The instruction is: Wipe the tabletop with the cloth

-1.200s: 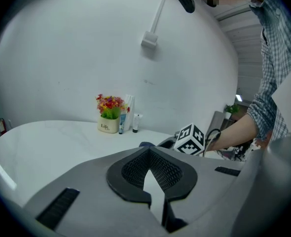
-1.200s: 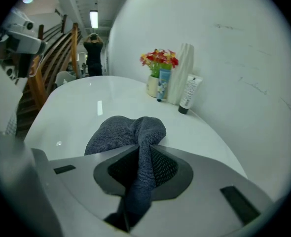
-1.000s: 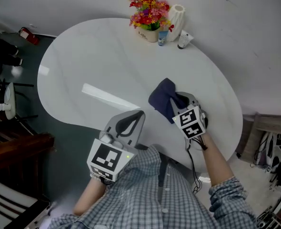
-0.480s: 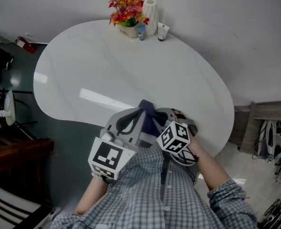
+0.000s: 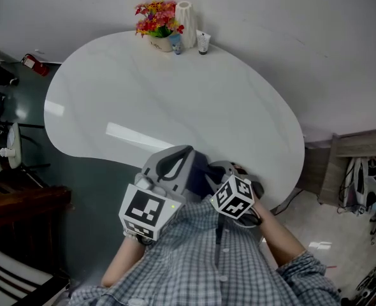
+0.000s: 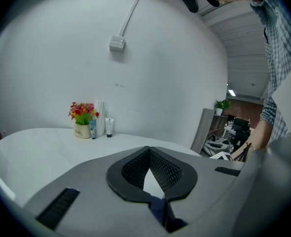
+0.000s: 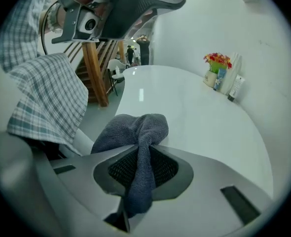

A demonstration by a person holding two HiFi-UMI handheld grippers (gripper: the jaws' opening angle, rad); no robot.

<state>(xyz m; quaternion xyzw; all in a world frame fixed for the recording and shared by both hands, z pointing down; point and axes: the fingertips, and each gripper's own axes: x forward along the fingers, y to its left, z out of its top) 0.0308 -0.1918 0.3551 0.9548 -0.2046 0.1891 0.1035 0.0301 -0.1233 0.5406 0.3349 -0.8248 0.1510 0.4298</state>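
The white oval tabletop [image 5: 175,88] fills the head view. My right gripper [image 5: 215,169] sits at its near edge, shut on a dark blue cloth [image 5: 199,164]. In the right gripper view the cloth [image 7: 135,130] is pinched between the jaws of the right gripper [image 7: 144,143], and its bunched end rests on the table [image 7: 195,107]. My left gripper [image 5: 187,150] hovers just to the left, partly covering the cloth. The left gripper [image 6: 148,148] is shut with nothing in it, above the table [image 6: 32,147].
A pot of flowers [image 5: 156,18], a white vase [image 5: 185,14] and small tubes [image 5: 202,42] stand at the table's far edge against the wall. Dark furniture [image 5: 9,190] lies off the left side. A wooden stair post [image 7: 93,73] stands beyond the table.
My right gripper has dragged the cloth leftward and toward the table's near edge, until it sits partly behind the left gripper. The left gripper has stayed where it was.
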